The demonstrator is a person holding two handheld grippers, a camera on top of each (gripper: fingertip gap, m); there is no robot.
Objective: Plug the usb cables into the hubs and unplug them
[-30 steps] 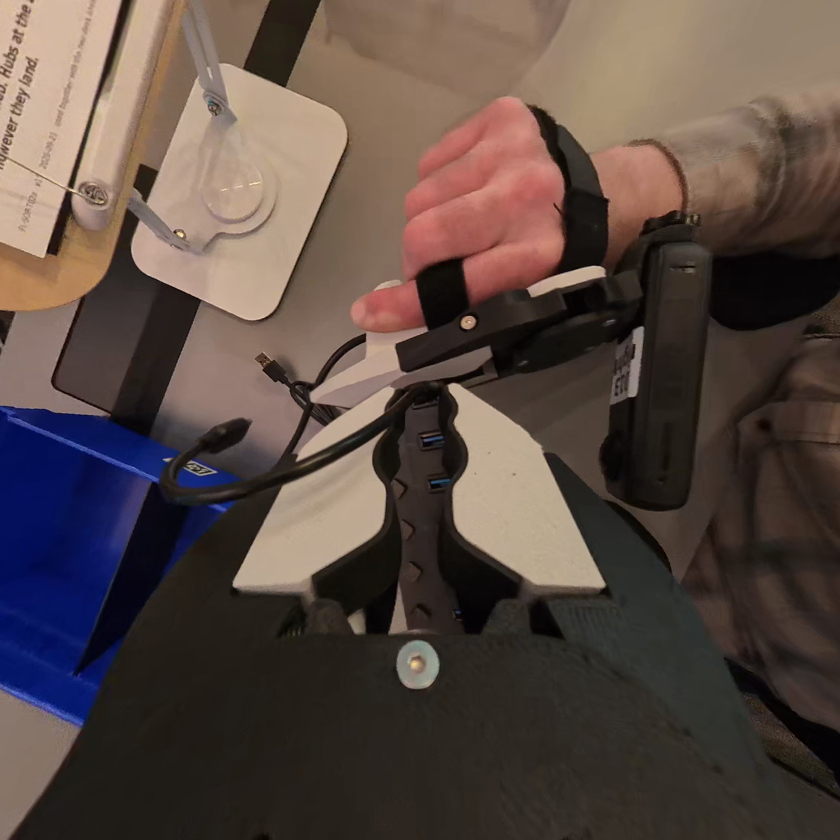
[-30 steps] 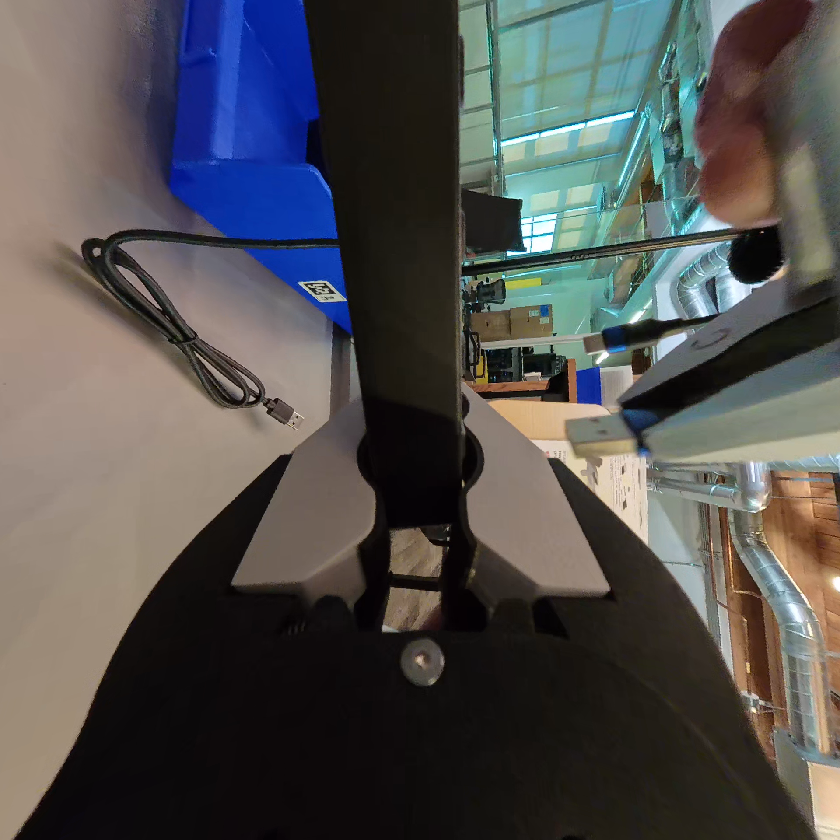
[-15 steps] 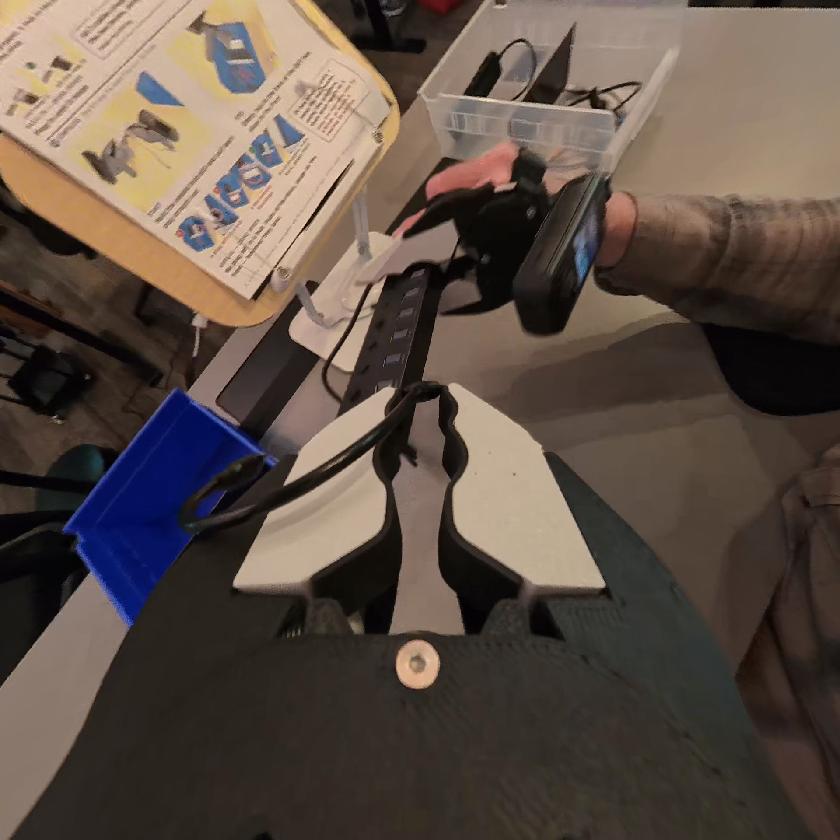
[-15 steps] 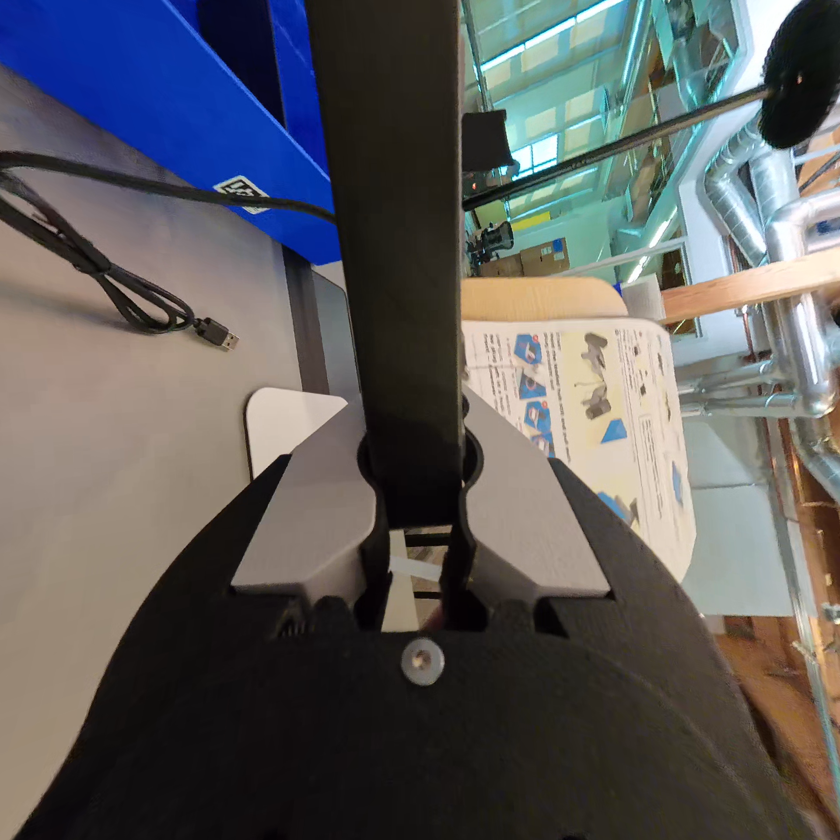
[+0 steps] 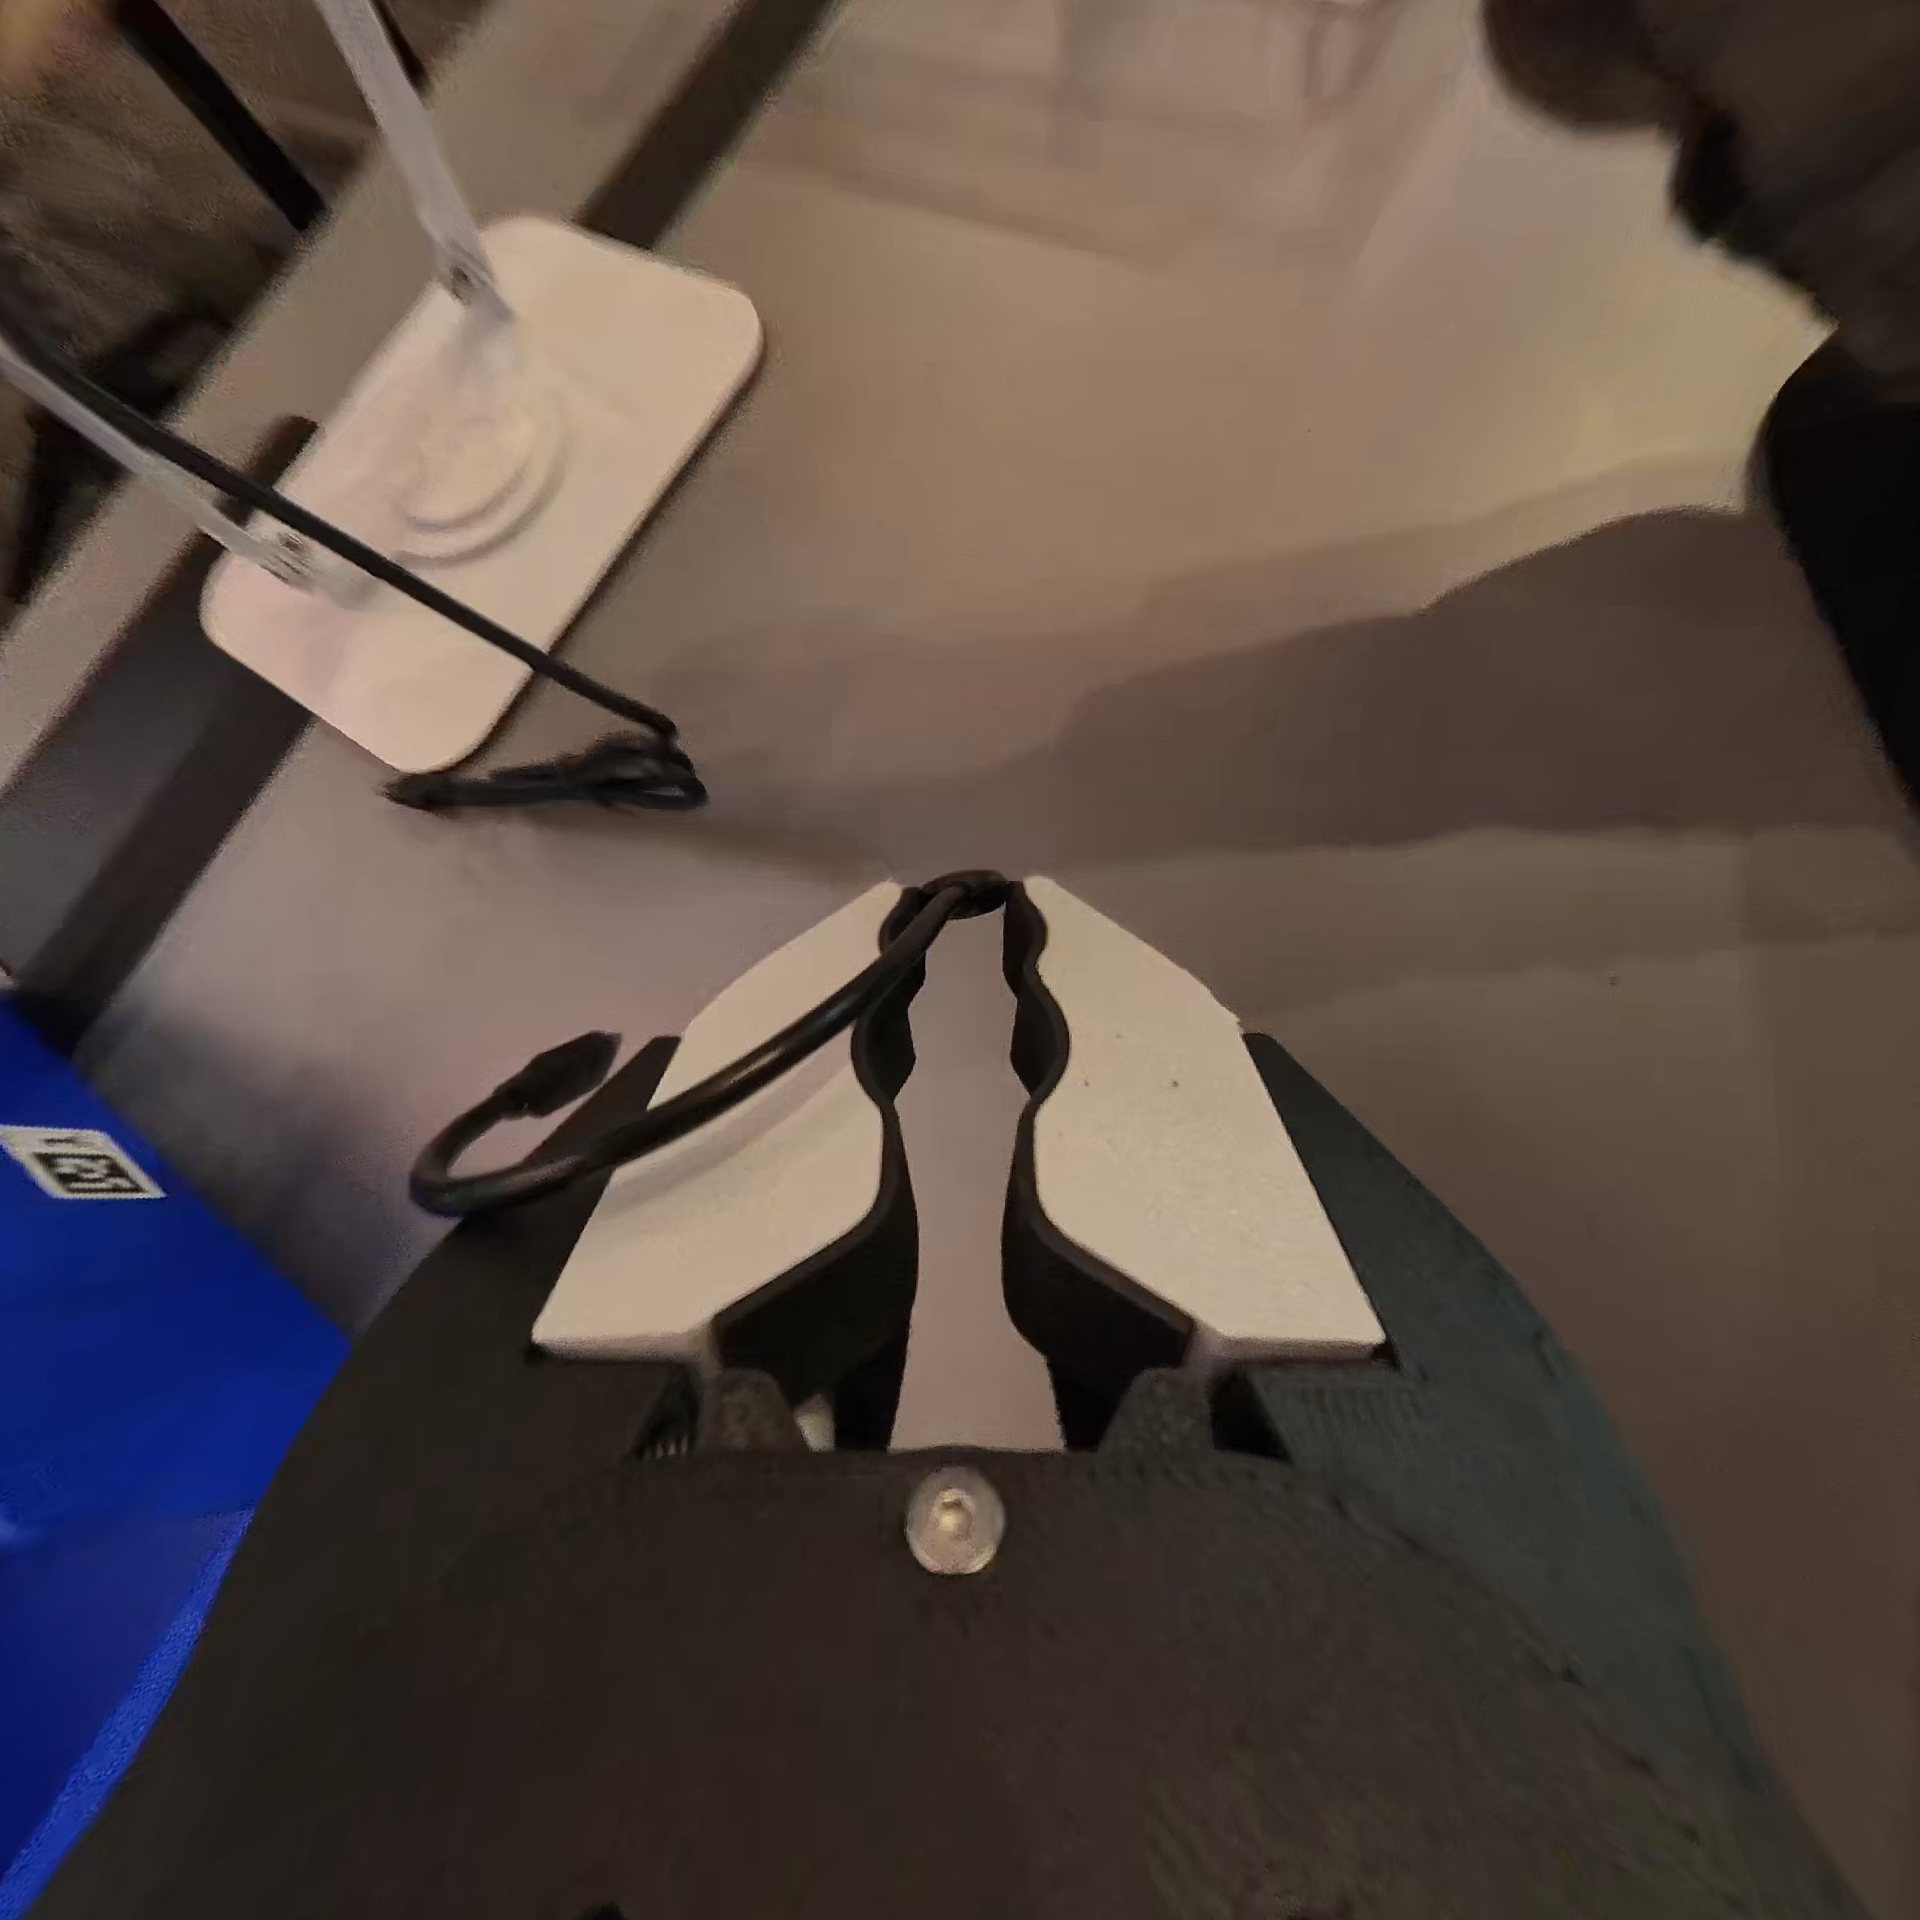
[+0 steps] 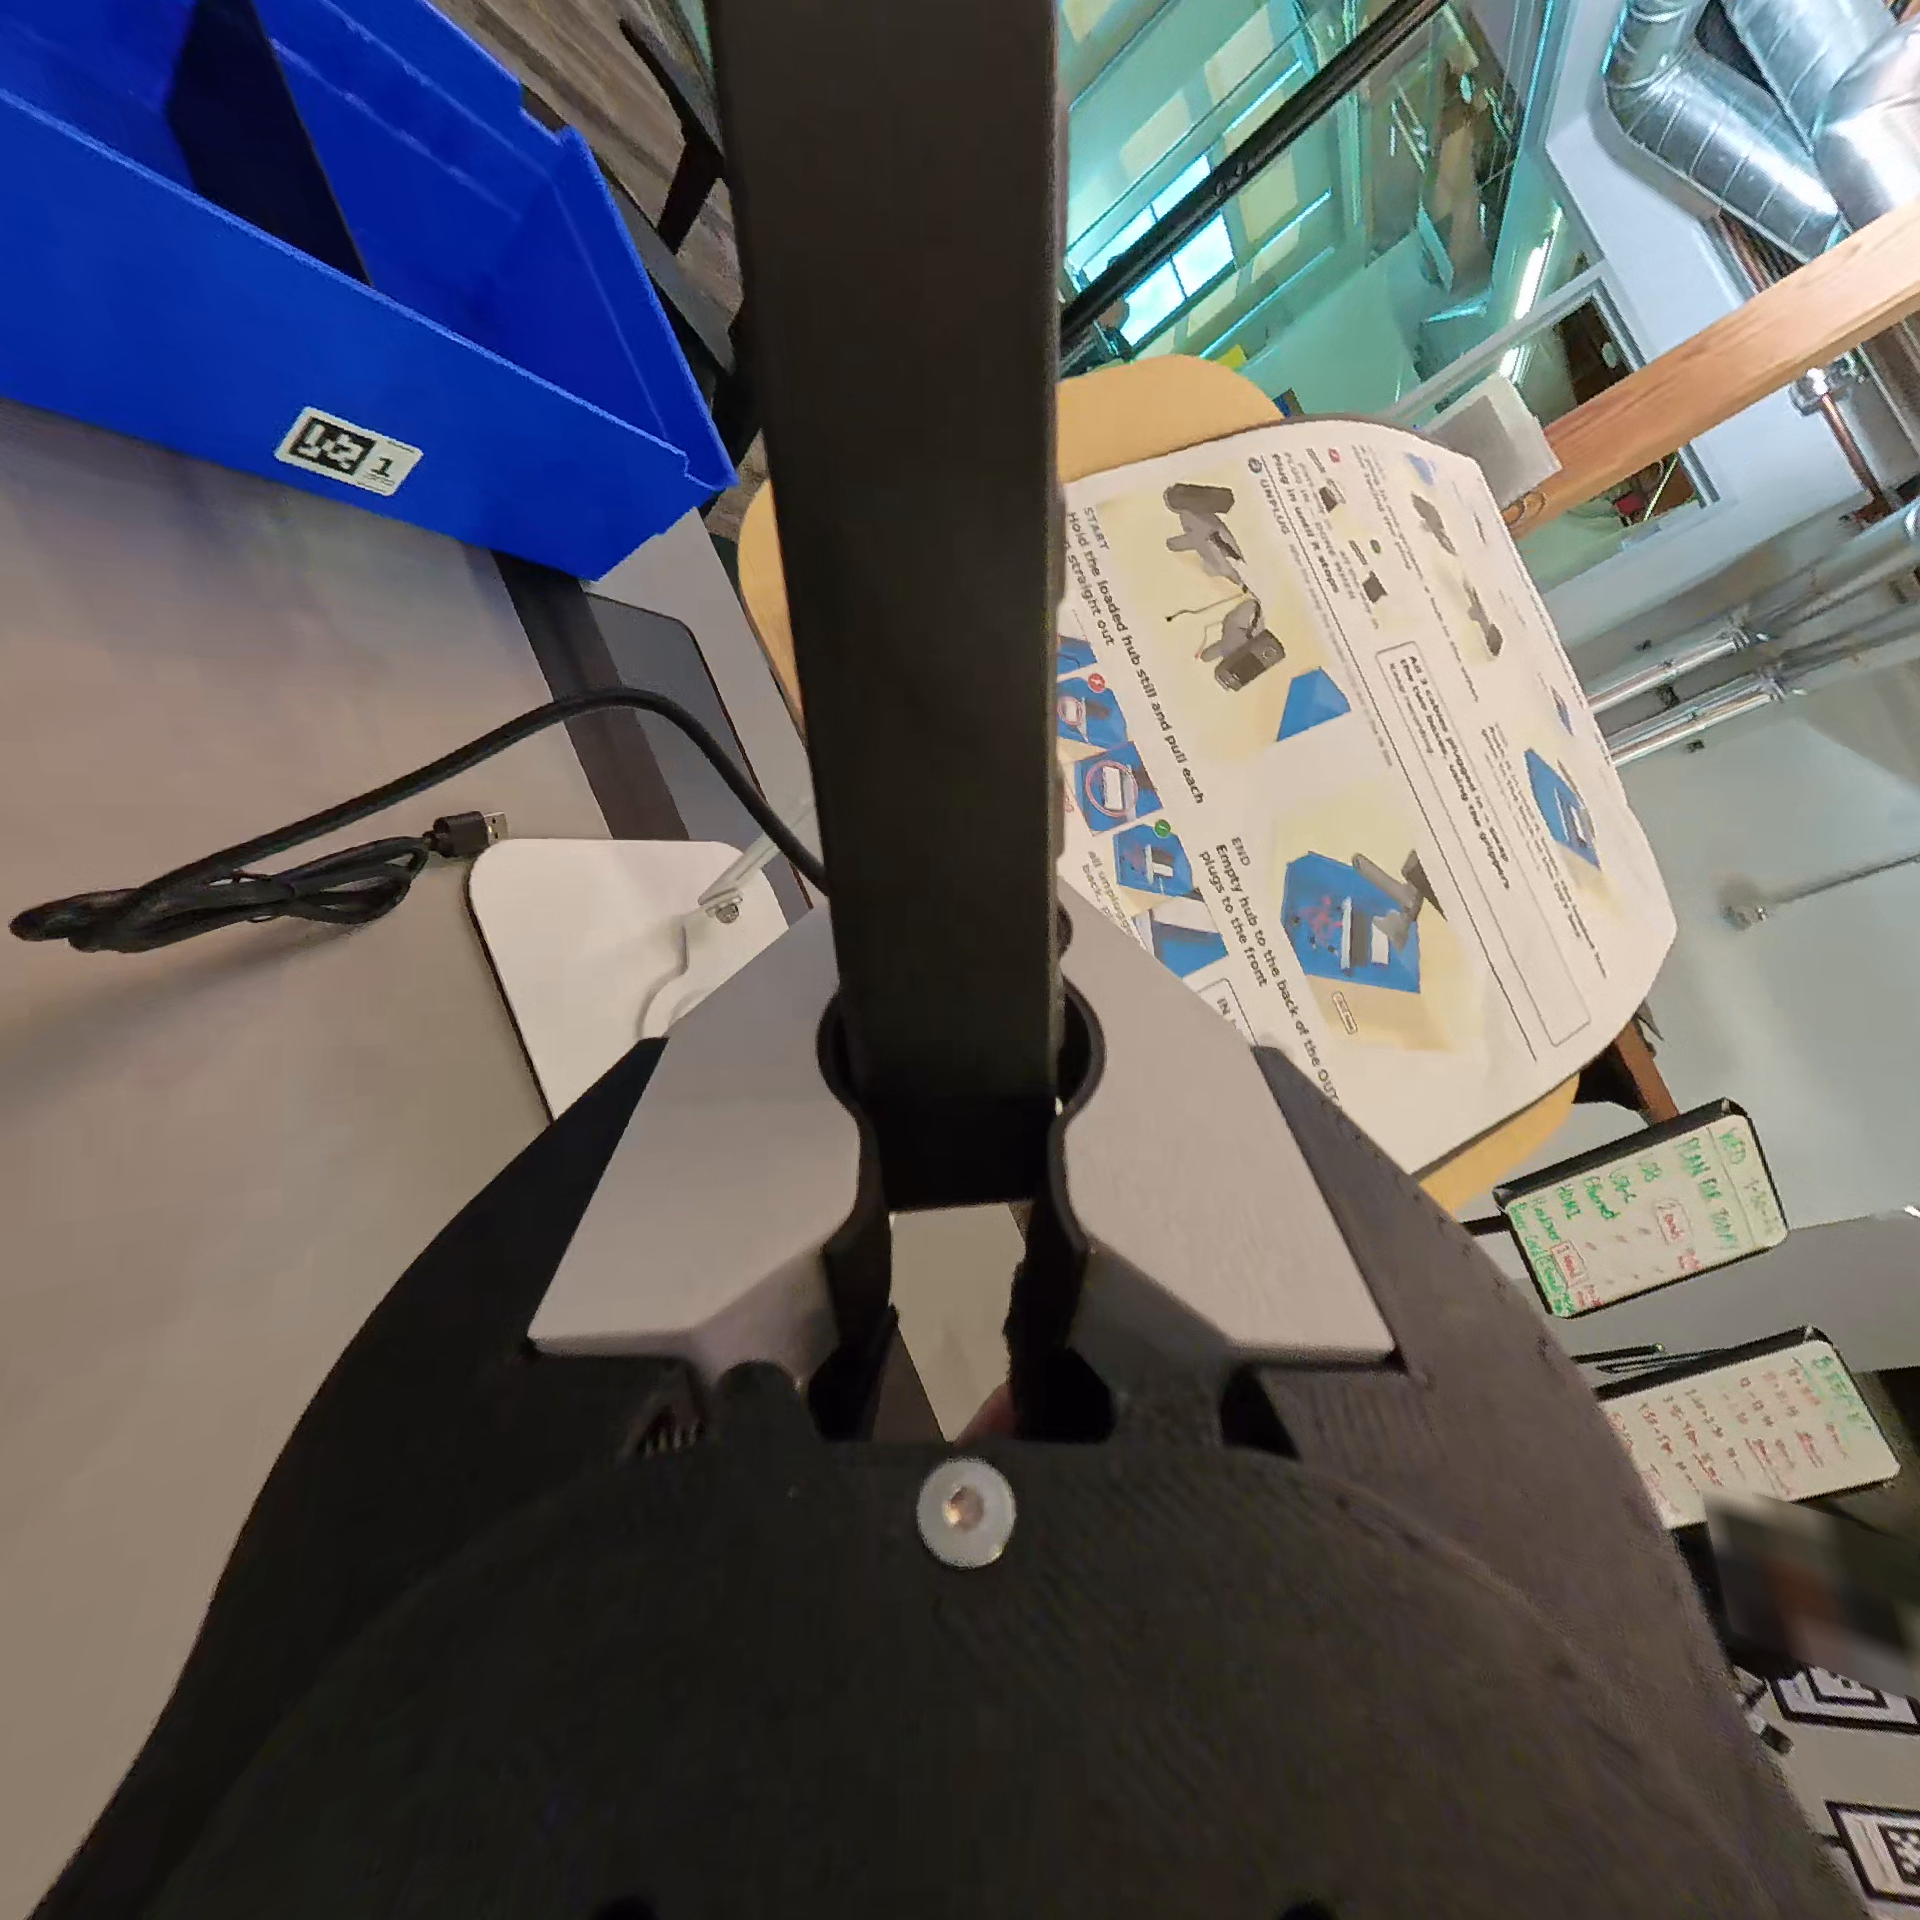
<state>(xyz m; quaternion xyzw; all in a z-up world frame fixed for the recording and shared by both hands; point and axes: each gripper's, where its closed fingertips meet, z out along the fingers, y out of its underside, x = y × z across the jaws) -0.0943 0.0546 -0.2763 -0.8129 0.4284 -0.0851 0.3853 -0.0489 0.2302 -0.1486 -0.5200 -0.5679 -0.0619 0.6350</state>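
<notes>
My left gripper (image 5: 961,896) is shut on a thin black USB cable (image 5: 727,1091). The cable loops out to the left over the left finger and ends in a black plug (image 5: 561,1070). The gripper hangs low over the grey table (image 5: 1143,623). My right gripper (image 6: 945,935) is shut on one end of a long black USB hub (image 6: 904,520) that sticks up and away from it; its ports are hidden. A second black cable (image 6: 260,883) lies bundled on the table with its plug (image 6: 473,831) free; it also shows in the left wrist view (image 5: 582,779).
A blue bin (image 6: 312,312) stands at the table's edge and shows in the left wrist view (image 5: 104,1403). A white stand base (image 5: 488,468) holds a board with an instruction sheet (image 6: 1351,727). A dark sleeve (image 5: 1818,156) is at the upper right.
My left gripper has dropped closer to the table with the cable still in it; the hub and the other hand have left its view. My right gripper has swung the hub towards the stand.
</notes>
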